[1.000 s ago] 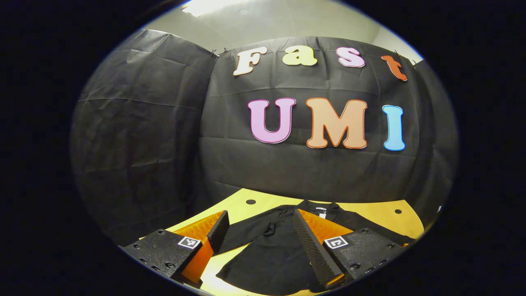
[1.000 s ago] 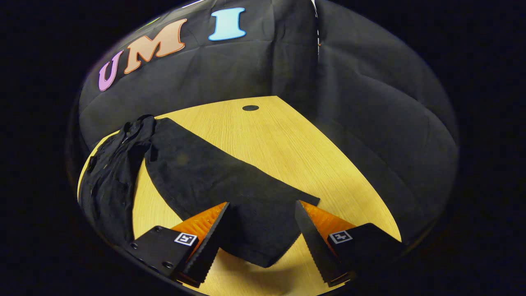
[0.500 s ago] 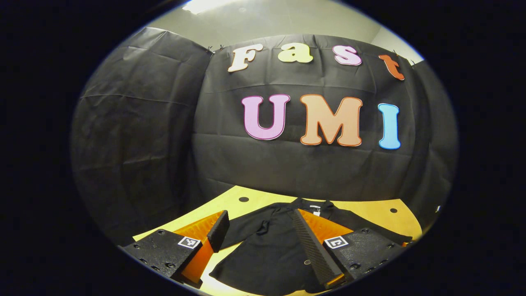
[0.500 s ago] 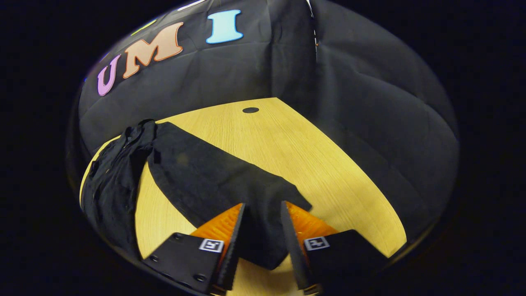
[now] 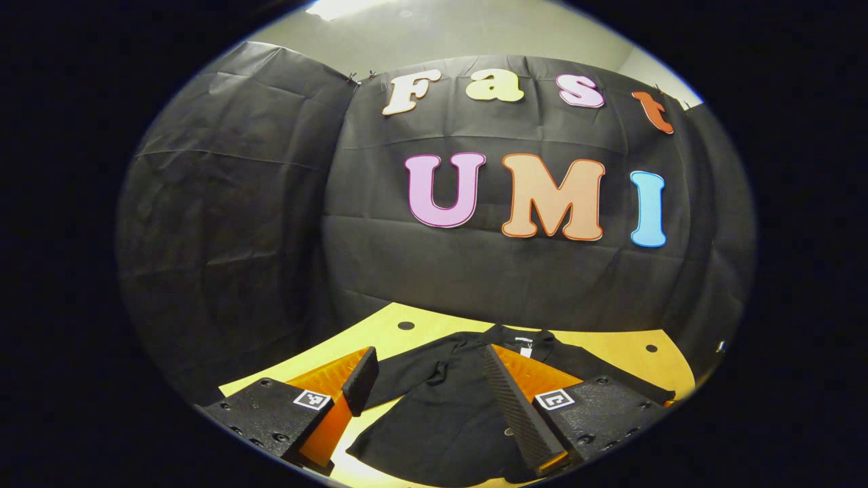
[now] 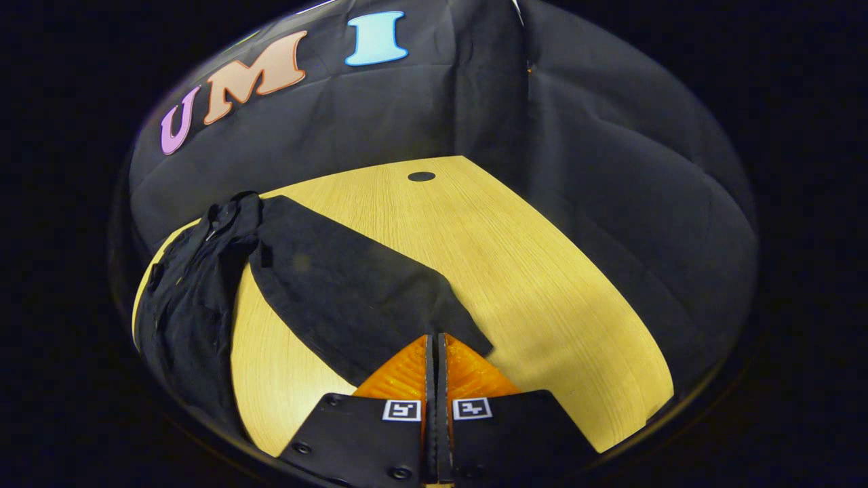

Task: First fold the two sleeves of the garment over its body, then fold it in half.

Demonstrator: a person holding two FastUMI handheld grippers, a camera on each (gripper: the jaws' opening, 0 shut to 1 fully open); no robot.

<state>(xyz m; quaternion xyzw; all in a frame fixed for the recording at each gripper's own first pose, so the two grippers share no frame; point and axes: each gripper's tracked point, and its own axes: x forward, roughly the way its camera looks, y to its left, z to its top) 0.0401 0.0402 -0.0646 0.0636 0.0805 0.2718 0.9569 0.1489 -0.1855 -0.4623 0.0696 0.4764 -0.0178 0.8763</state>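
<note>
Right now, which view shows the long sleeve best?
The right gripper view: the sleeve lies stretched across the table, its end pinched in the right hand-held gripper. The left gripper view shows it low and foreshortened.

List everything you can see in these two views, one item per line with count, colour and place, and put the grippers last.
Garment: one, black, spread on the table, one sleeve stretched out toward the right gripper.
Table: one, light yellow wood, with dark round holes near its far edge.
Booth wall: black cloth, behind the table.
Left gripper: one, black and orange, fingers apart over the garment.
Right gripper: one, black and orange, fingers closed on the sleeve's end.
</note>
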